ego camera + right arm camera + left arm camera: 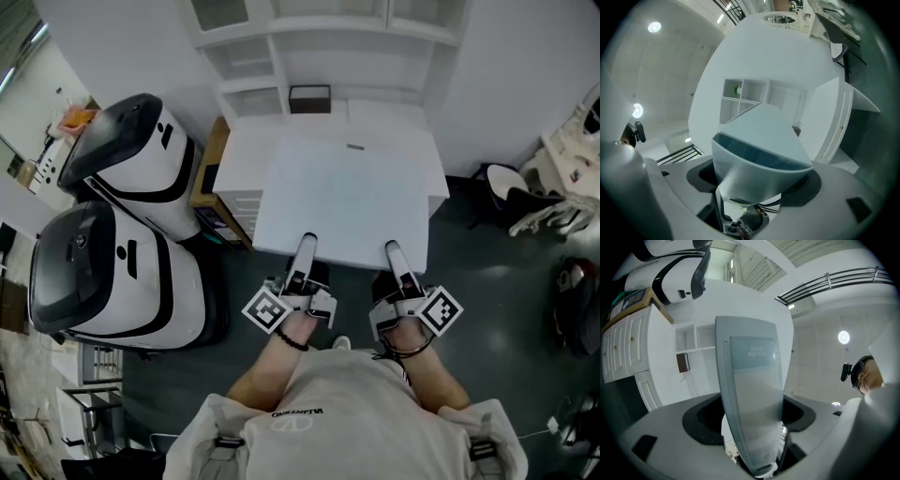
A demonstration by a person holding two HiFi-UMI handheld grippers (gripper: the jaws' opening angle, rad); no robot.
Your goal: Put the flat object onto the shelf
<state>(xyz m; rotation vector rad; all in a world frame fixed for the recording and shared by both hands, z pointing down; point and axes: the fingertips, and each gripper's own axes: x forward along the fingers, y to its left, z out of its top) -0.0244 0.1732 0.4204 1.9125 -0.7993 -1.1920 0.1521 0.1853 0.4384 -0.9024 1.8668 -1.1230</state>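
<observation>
The left gripper (pixel 307 246) and the right gripper (pixel 395 251) sit side by side in front of the person. The fingers of each one are closed on the near edge of the flat object (pixel 347 202), a big white board. The board lies almost flat and reaches out over the white worktop (pixel 240 155), with two white and black machines (pixel 103 281) off to the left. Behind it stands the white shelf (pixel 328 36), with a small dark box (pixel 309 97) in it.
</observation>
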